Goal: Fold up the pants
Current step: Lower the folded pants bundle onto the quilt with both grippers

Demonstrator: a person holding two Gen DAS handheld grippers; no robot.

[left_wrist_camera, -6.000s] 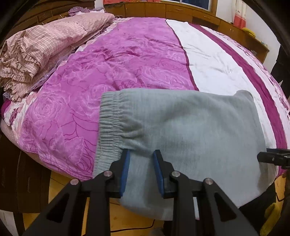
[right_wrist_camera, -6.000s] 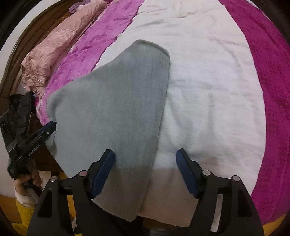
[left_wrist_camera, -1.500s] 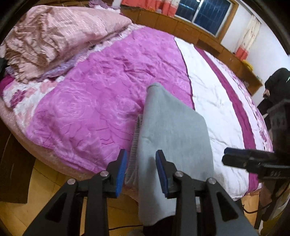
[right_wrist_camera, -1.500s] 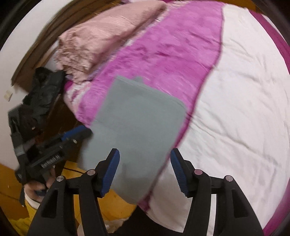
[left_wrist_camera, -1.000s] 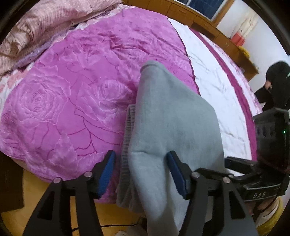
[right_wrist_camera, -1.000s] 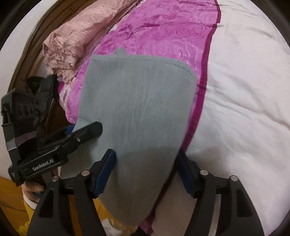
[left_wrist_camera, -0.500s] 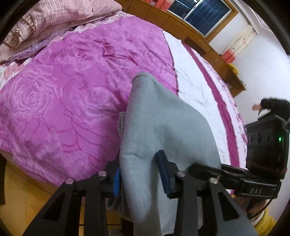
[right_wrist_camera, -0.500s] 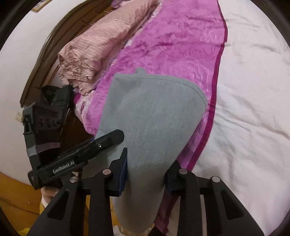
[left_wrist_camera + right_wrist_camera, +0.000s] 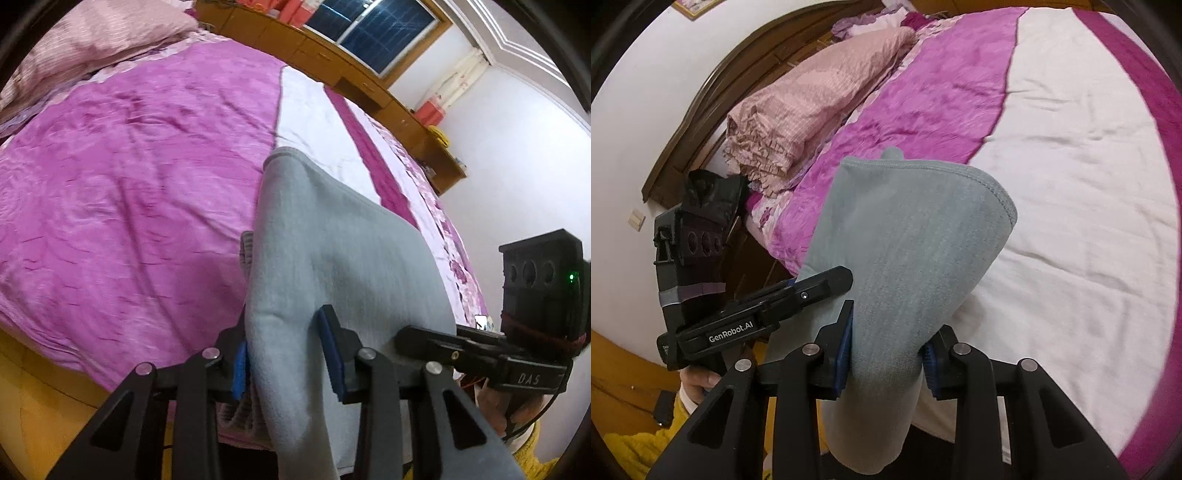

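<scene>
Pants, grey and folded, are hanging lifted off the near edge of a bed, draping up over both tools and trailing down below them. The left gripper is pinching one bunched edge of the cloth between its blue-padded fingers. The right gripper is clamping the neighbouring edge just beside it. A pink quilt is lying heaped near the wooden headboard.
</scene>
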